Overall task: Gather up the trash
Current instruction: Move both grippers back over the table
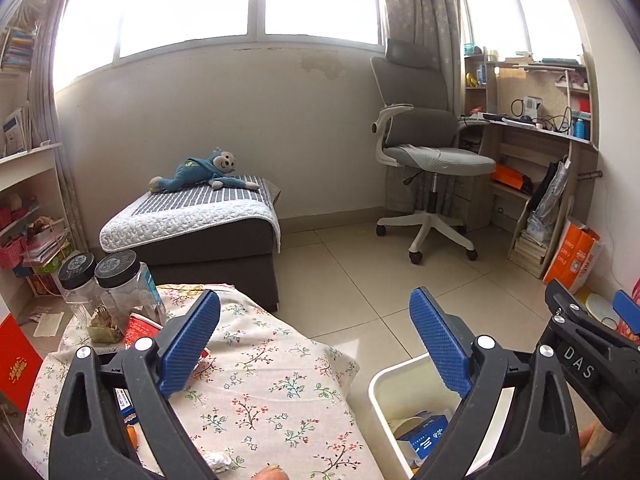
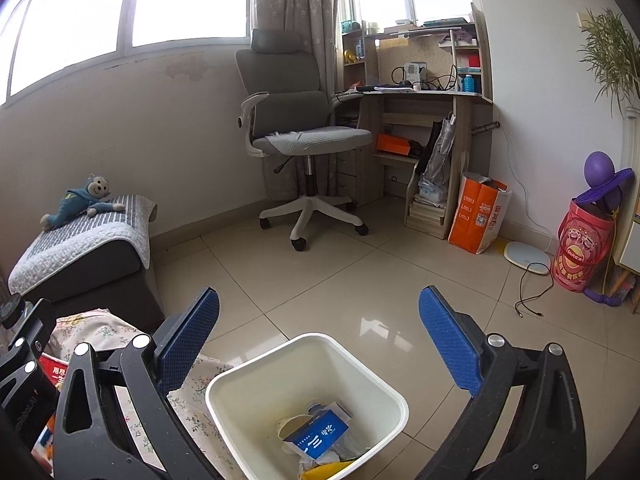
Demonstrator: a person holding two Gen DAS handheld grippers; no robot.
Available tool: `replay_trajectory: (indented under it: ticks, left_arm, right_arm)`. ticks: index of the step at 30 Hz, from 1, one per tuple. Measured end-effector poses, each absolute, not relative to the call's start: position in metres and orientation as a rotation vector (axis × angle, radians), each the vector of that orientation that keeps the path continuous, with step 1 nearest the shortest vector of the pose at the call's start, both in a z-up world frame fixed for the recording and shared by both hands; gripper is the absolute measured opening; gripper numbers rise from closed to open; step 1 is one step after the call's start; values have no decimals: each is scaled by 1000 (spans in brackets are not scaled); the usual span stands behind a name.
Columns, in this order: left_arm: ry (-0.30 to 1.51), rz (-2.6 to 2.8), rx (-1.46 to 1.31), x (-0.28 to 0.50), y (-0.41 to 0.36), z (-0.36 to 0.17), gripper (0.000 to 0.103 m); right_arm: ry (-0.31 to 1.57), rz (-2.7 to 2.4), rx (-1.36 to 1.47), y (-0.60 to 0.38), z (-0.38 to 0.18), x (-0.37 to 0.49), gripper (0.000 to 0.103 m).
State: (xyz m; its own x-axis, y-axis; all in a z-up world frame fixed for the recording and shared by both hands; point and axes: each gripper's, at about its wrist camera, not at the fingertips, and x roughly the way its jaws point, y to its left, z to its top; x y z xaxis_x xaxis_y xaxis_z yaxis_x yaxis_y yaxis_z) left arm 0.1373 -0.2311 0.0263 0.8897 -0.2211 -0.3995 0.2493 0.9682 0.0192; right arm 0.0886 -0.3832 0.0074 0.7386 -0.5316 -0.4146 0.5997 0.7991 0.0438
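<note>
Floor (image 2: 360, 280): pale tiles; it carries the chair, the bin, the ottoman and the bags by the desk.
Tabletop (image 1: 260, 380): covered by a floral cloth, low left in the left wrist view; its right edge stands just beside the bin.
Ottoman (image 1: 208, 248): dark, with a quilted cover on top, beyond the far edge of the tabletop, below the window.
Chair (image 2: 304, 136): grey office chair on white legs, at the desk in the far corner.
Bin (image 2: 260, 384): white, open, on the floor at the right edge of the tabletop, below and between the right gripper's jaws in the right wrist view.
Trash in bin: a blue box (image 2: 316, 434) lies tilted on top, with a white cup-like piece and something yellow beside it.
Left gripper (image 1: 316, 344): jaws wide apart, nothing between the blue pads; it hangs over the right edge of the tabletop and the bin's left rim.
Right gripper (image 2: 320, 344): jaws wide apart and empty, above the bin.
Jars (image 1: 120, 292): two clear jars with black lids, touching, at the far left corner of the tabletop.
Red pack (image 1: 142, 330): just in front of the jars, partly hidden by the left gripper.
Toy (image 1: 200, 170): blue plush monkey lying on the ottoman's far end.
Crumpled paper (image 1: 218, 460): small white scrap at the near edge of the tabletop.
</note>
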Motion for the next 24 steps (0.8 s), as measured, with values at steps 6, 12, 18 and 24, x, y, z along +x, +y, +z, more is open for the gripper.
replay_trajectory:
  ticks: [6, 12, 18, 24]
  left_arm:
    - [448, -189, 44, 151, -199, 22, 96]
    - [482, -127, 19, 161, -166, 17, 96]
    - [501, -65, 1, 167, -134, 12, 96]
    - [527, -14, -1, 174, -104, 5, 96]
  right_arm:
    - [404, -566, 147, -354, 9, 103, 96]
    - [412, -507, 131, -329, 9, 116, 96]
    - [420, -448, 111, -302, 8, 129, 96]
    - [448, -397, 88, -275, 1, 144, 96]
